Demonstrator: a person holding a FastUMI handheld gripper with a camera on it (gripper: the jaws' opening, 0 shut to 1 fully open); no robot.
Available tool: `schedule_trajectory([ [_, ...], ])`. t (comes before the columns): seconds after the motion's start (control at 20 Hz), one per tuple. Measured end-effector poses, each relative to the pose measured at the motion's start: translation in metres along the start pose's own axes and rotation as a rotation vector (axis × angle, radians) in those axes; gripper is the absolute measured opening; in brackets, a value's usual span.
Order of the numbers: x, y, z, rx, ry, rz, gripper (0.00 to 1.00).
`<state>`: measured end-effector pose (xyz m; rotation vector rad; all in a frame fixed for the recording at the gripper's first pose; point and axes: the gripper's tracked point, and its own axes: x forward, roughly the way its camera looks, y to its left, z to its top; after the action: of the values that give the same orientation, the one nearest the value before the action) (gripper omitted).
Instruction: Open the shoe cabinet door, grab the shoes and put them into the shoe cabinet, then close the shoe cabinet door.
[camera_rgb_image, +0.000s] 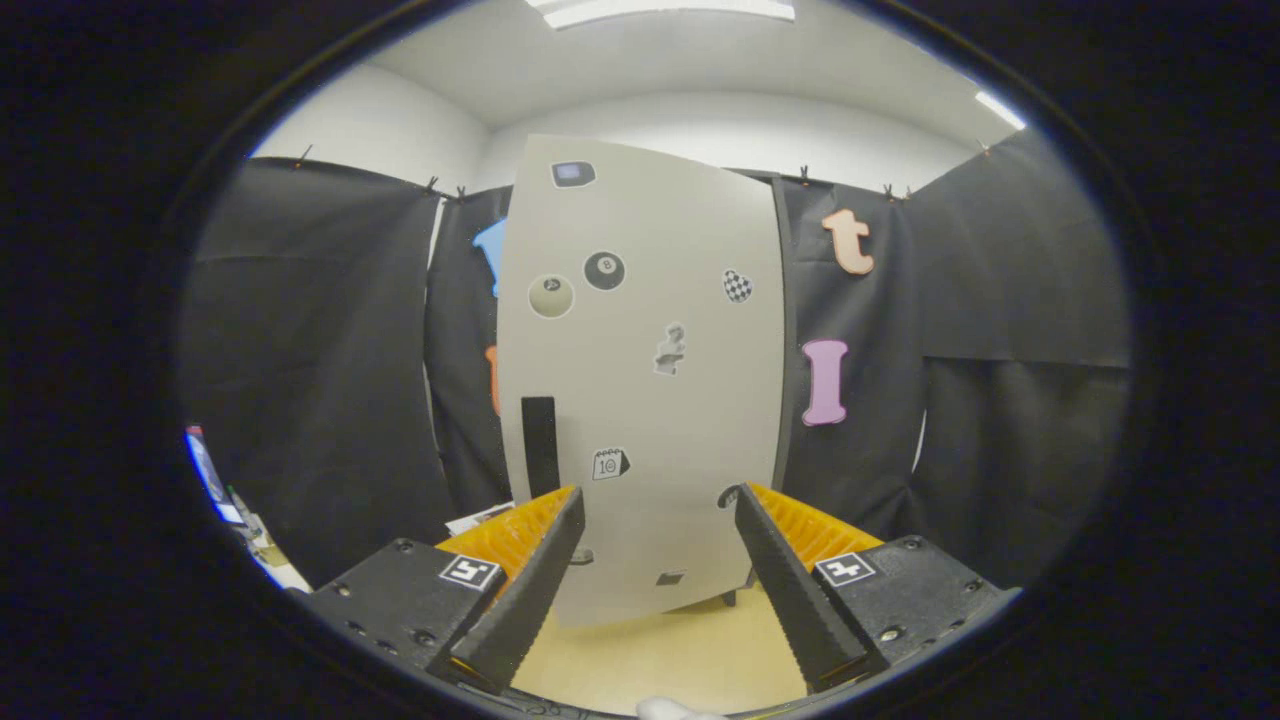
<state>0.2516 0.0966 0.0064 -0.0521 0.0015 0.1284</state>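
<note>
Centre frame, the tall pale-grey stickered shoe cabinet door (640, 380) stands shut, black vertical handle (539, 445) lower left; tool (660, 520) spread, pinching nothing; either stage fits.

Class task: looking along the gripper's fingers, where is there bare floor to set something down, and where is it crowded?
Free: the floor between the open hand-held gripper fingers, up to the cabinet door. Crowded: clutter by the cloth wall beyond the left finger.
</note>
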Motion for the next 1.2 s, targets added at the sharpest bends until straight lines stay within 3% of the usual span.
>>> schedule_trajectory([
  [0.45,-0.050,-0.019,-0.006,0.025,0.015,-0.098,0.99],
  [1.2,-0.092,-0.020,-0.003,0.009,0.005,-0.106,0.99],
])
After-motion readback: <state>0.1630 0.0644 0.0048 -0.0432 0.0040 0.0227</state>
